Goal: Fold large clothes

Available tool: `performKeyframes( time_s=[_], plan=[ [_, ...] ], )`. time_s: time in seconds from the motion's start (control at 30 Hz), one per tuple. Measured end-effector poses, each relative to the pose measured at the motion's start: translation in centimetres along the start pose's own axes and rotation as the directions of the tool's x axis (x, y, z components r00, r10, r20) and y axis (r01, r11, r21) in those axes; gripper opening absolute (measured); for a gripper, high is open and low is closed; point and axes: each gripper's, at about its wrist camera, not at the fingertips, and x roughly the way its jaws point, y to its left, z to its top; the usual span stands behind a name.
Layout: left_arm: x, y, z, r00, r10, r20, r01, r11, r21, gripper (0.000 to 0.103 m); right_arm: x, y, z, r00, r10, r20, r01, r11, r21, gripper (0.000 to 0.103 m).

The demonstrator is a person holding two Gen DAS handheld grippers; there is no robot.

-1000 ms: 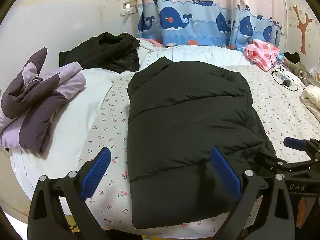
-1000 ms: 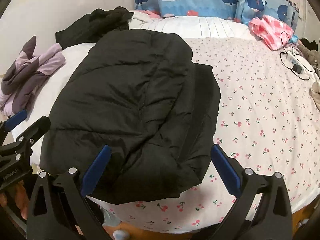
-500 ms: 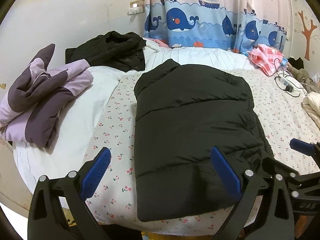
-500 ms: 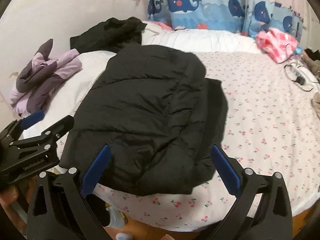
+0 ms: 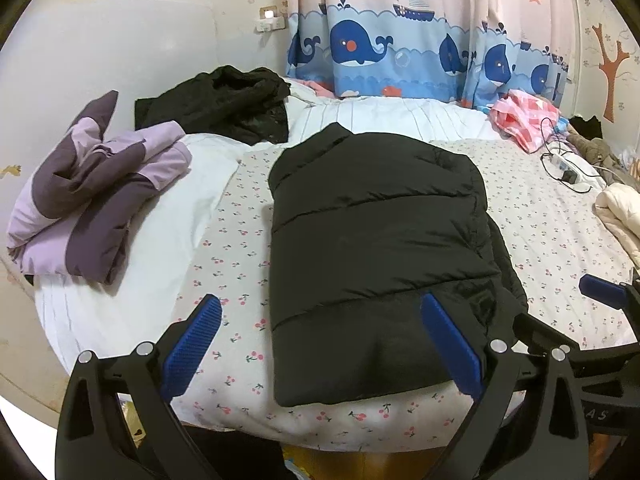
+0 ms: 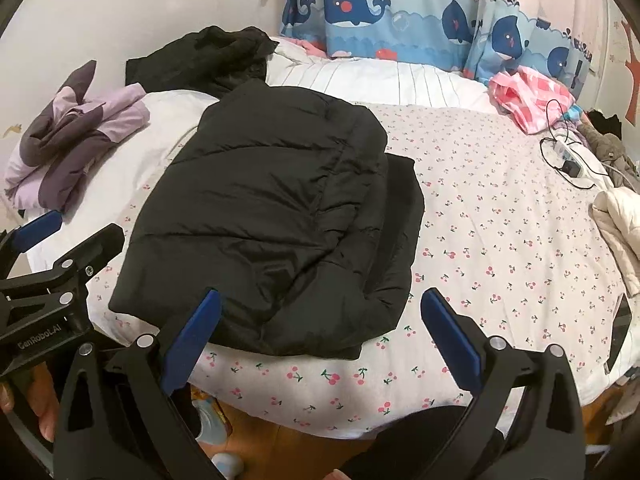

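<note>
A black puffer jacket (image 5: pixel 372 248) lies folded lengthwise on the cherry-print bed sheet (image 5: pixel 236 232), collar away from me, hem near the front edge. It also shows in the right wrist view (image 6: pixel 276 216), with a dark layer sticking out on its right side. My left gripper (image 5: pixel 320 344) is open and empty, held back over the jacket's hem at the bed's front edge. My right gripper (image 6: pixel 320 336) is open and empty, just off the hem's right corner. Each gripper shows at the edge of the other's view.
A folded purple jacket (image 5: pixel 92 196) and a crumpled black garment (image 5: pixel 224 100) lie at the left and back. A pink checked cloth (image 5: pixel 524 116), a power strip with cable (image 5: pixel 564 168) and a cream garment (image 5: pixel 620 216) lie at the right. A whale curtain (image 5: pixel 400 48) hangs behind.
Both grippers have drawn back and up from the jacket towards the bed's front edge. The jacket lies as it did. Both stay open.
</note>
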Motion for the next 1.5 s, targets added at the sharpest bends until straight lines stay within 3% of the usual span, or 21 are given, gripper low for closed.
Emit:
performKeyframes(
  time_s=[0.9,1.5],
  plan=[
    [-2.3,0.8,-0.8,1.000,0.020,0.007,-0.020,1.000,-0.010,0.096,-1.7,1.3,-0.4,0.999,-0.035,0.016,0.035,0.999,-0.017,0.097],
    [-1.5,-0.4,-0.8,0.999,0.013,-0.037,-0.012,1.000,0.011,0.096,-1.5,1.0,-0.6,0.995,-0.099,0.017,0.099,0.995,-0.033,0.097]
  ],
)
